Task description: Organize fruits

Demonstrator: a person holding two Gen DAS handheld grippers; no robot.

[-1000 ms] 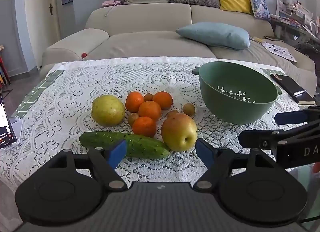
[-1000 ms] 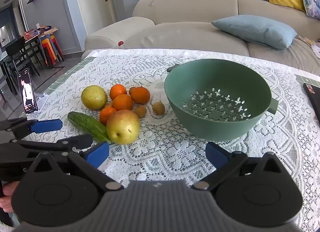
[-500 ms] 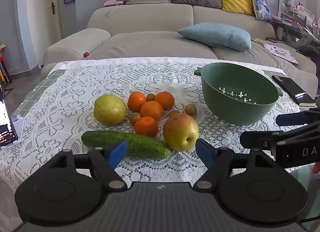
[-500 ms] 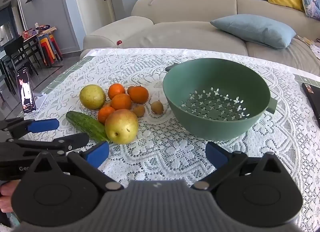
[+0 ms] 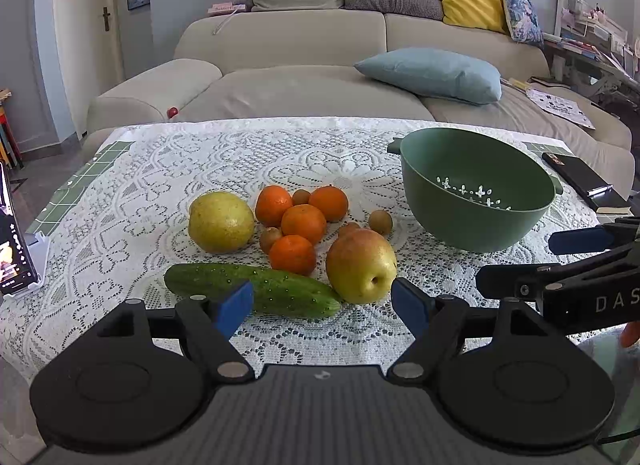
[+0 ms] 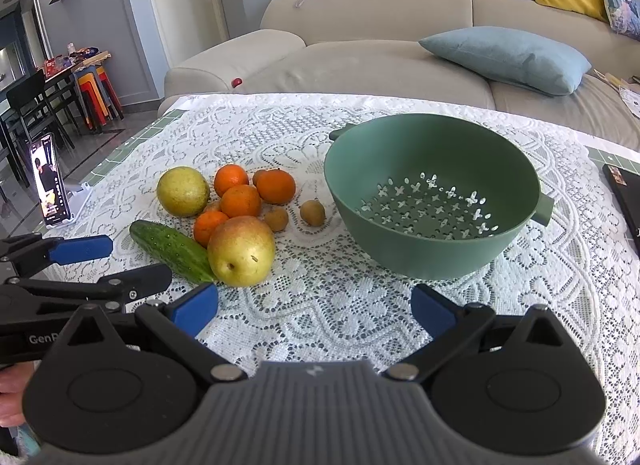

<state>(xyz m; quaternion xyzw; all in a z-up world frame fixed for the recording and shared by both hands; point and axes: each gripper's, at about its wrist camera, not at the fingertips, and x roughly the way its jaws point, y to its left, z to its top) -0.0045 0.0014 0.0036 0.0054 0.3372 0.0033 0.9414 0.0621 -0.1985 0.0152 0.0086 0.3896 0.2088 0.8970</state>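
One cucumber (image 5: 252,289) lengthwise left-to-right (nearer end beside apple (image 5: 361,265)).

Fruit pile (image 5: 298,243) left of colander (image 5: 478,195)

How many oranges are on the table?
4 oranges, clustered between the yellow fruit and colander: back left, back right, middle, front. None looks hidden.
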